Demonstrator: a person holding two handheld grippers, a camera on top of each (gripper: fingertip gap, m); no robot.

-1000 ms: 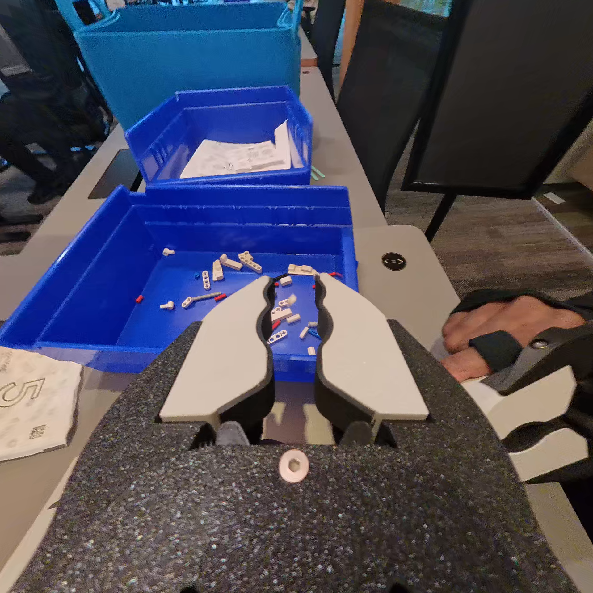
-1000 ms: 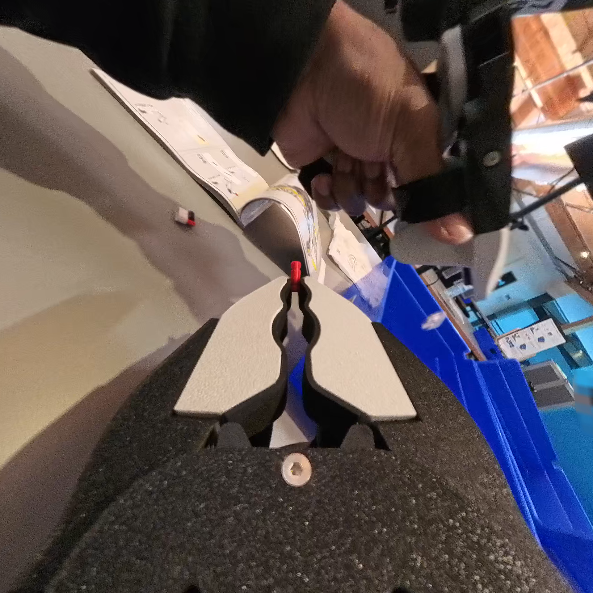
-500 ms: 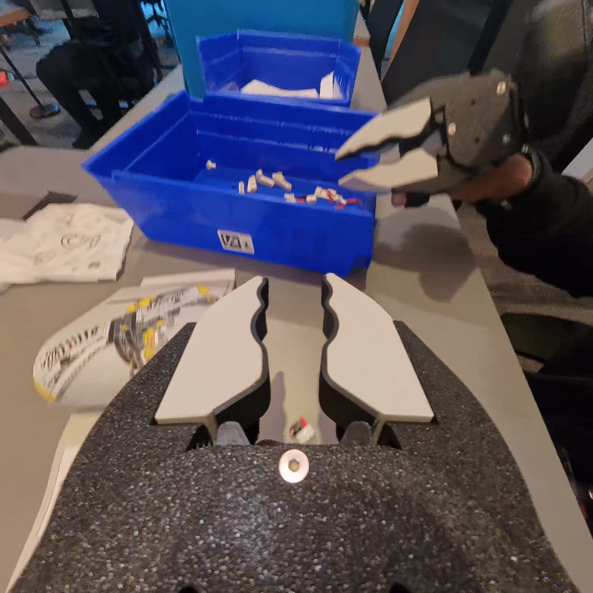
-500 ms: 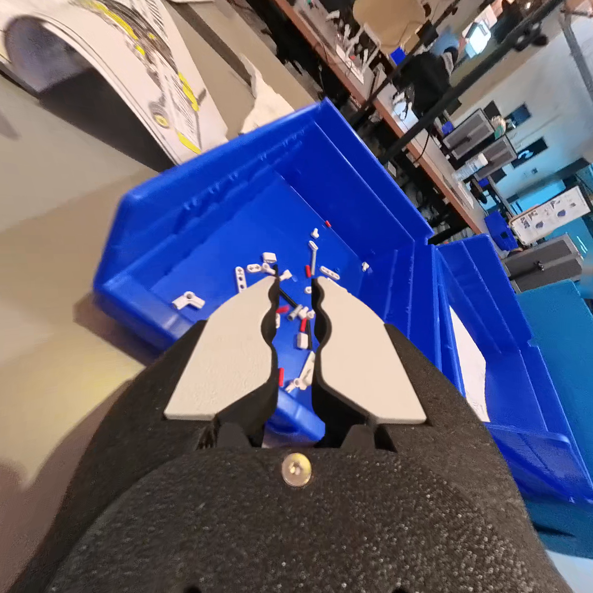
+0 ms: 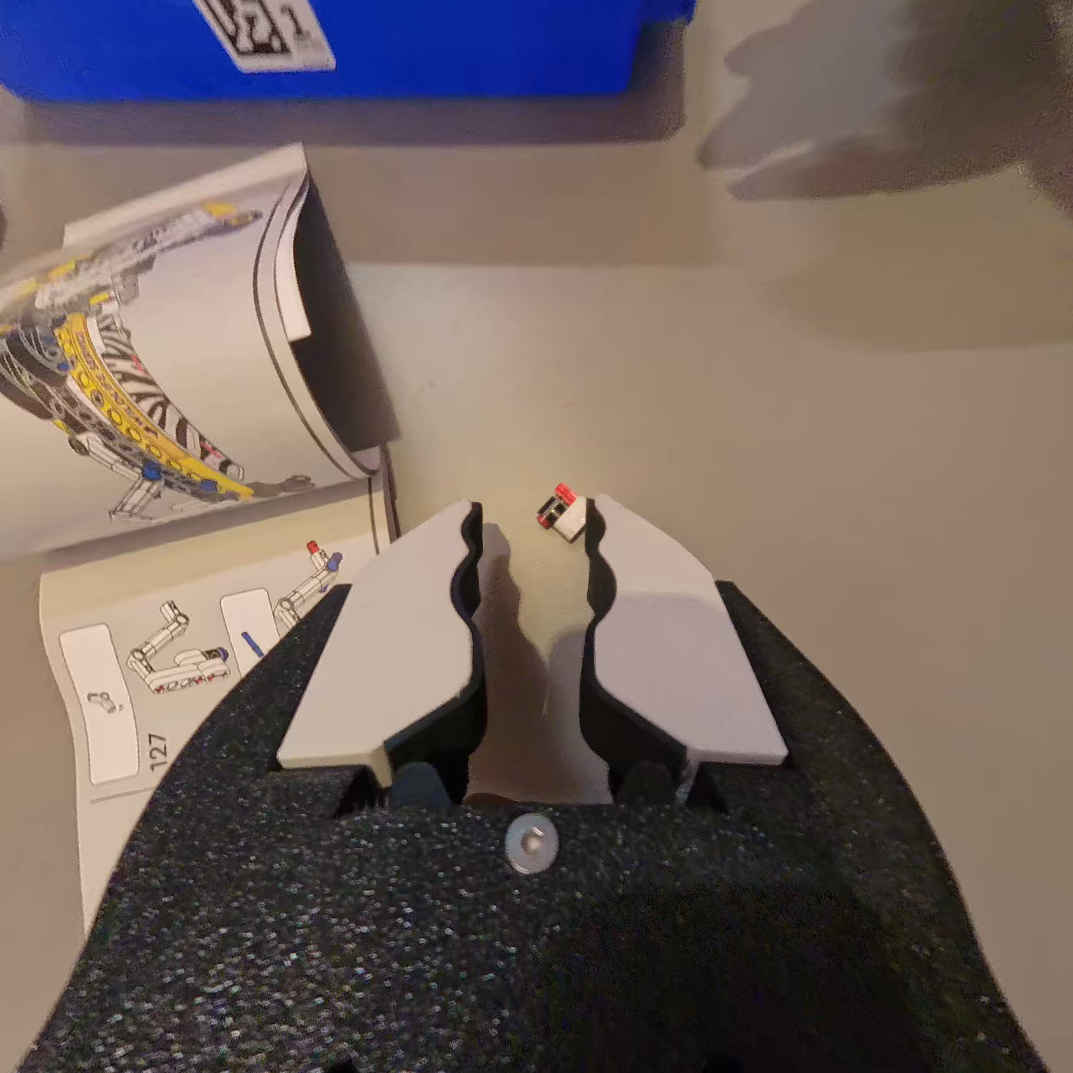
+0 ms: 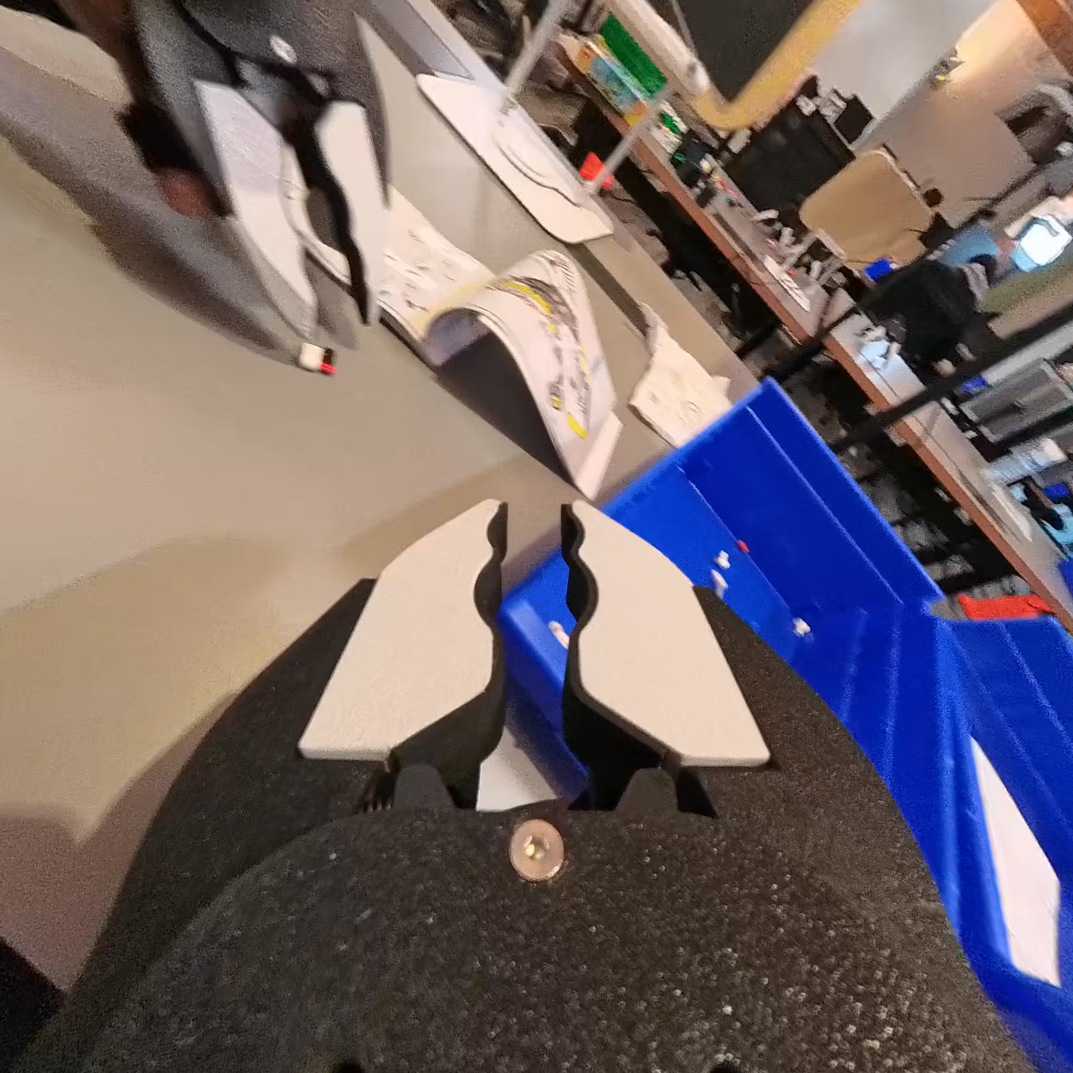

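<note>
The left gripper (image 5: 531,511) is down low over the surface (image 5: 755,464), and its two grey fingers are spread apart with nothing pinched. A tiny piece (image 5: 562,513) lies on the surface between the tips. It is a small white block with a red and black peg sticking out. It sits right by the inner edge of the right finger (image 5: 650,580), and you cannot tell if it touches. There is a clear gap from the piece to the left finger.

To the left of this gripper lies a booklet (image 5: 162,360) of thin paper, with one page curled up into a loop. The gripper's black, rough, speckled body covers the booklet's lower corner. Ahead is a smooth blue plastic bin (image 5: 406,52), cut off at the top, with a white sticker on its wall.

The right gripper (image 6: 533,511) is loose too, with a narrow gap between its wavy fingers and nothing in it. Its tips sit above the near corner of the bin (image 6: 784,522). Small white and red bits lie inside the bin, too blurry to make out. Far ahead and left, the other gripper stands over the piece (image 6: 316,357), and it looks smeared. The room behind is fuzzy.
</note>
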